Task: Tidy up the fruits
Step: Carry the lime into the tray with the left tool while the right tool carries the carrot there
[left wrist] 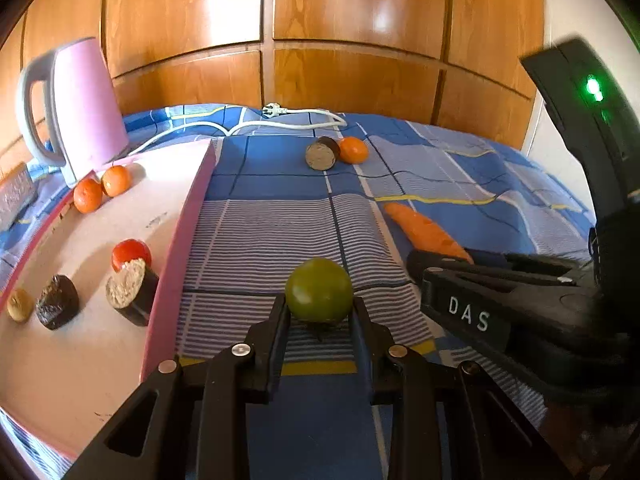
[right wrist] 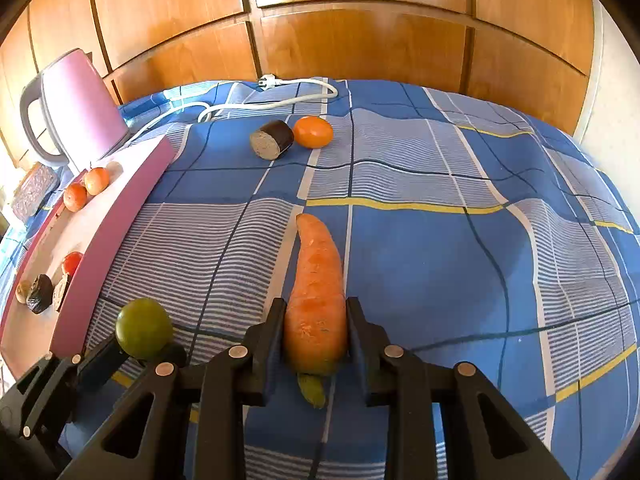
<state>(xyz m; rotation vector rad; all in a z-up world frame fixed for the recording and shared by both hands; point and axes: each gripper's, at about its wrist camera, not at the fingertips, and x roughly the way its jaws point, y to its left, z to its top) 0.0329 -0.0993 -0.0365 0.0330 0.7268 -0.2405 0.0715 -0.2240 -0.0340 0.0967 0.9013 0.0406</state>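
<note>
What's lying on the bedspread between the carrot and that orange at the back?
Nothing: in the right wrist view only bare checked bedspread lies between the carrot and the orange.

Bed with blue plaid cover (right wrist: 440, 272) carries pink tray (right wrist: 116, 232), pink kettle (right wrist: 80, 104), white cord (right wrist: 280, 100), carrot (right wrist: 318, 280), eggplant piece (right wrist: 272, 140) touching orange (right wrist: 313, 131).

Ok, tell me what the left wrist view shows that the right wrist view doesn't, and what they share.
Left wrist only: the left hand-held gripper closed on the green tomato, seen down its own fingers, and the "DAS" label on the other tool.

Right wrist only: the right hand-held gripper clamping the carrot along its whole length.

Both: the pink tray, pink kettle, white cord, and the eggplant piece beside an orange.
</note>
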